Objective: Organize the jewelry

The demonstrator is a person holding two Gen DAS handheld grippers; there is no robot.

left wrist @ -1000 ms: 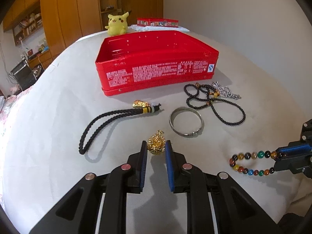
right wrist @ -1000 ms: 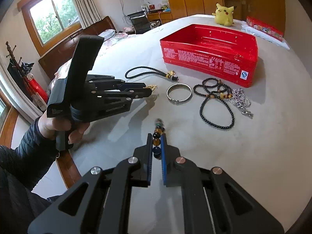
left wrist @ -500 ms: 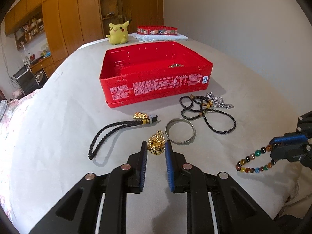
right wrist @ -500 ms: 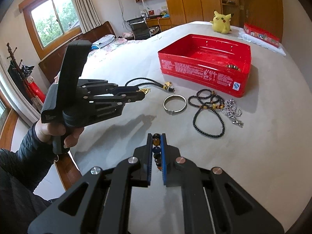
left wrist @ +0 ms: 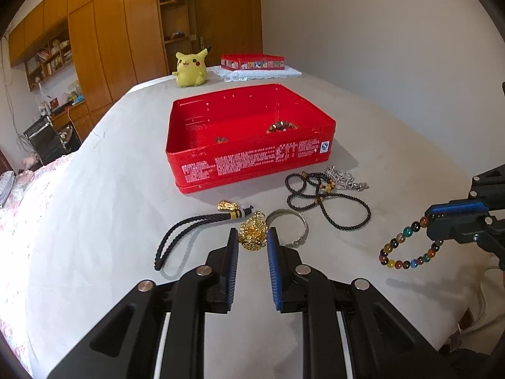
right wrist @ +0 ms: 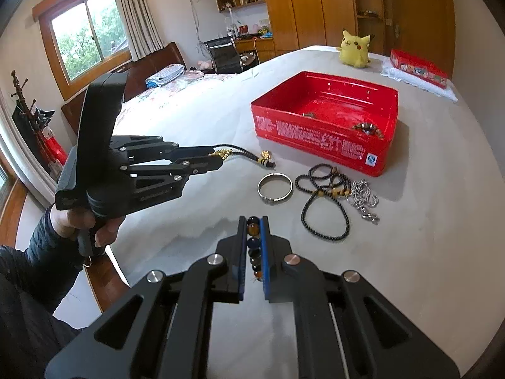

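Observation:
My left gripper [left wrist: 252, 240] is shut on a gold pendant [left wrist: 253, 234] and holds it above the white bed. My right gripper [right wrist: 253, 221] is shut on a multicoloured bead bracelet [right wrist: 254, 243], which hangs from it in the left wrist view [left wrist: 407, 248]. The open red tin [left wrist: 249, 135] lies ahead with small jewelry pieces [left wrist: 281, 126] inside. On the bed in front of it lie a black braided cord with a gold charm [left wrist: 195, 230], a silver bangle [right wrist: 275, 187], a black bead necklace [left wrist: 328, 199] and a silver chain [left wrist: 344, 178].
A yellow Pikachu plush [left wrist: 191, 68] and a second red tin on a white cloth [left wrist: 252, 62] sit at the far end of the bed. The bed edge and wooden floor [right wrist: 101, 271] lie below the left gripper. Wooden wardrobes stand behind.
Both grippers have risen off the bed with their pieces. The gold pendant and the bead bracelet now hang in the air, and the tin's inside shows more.

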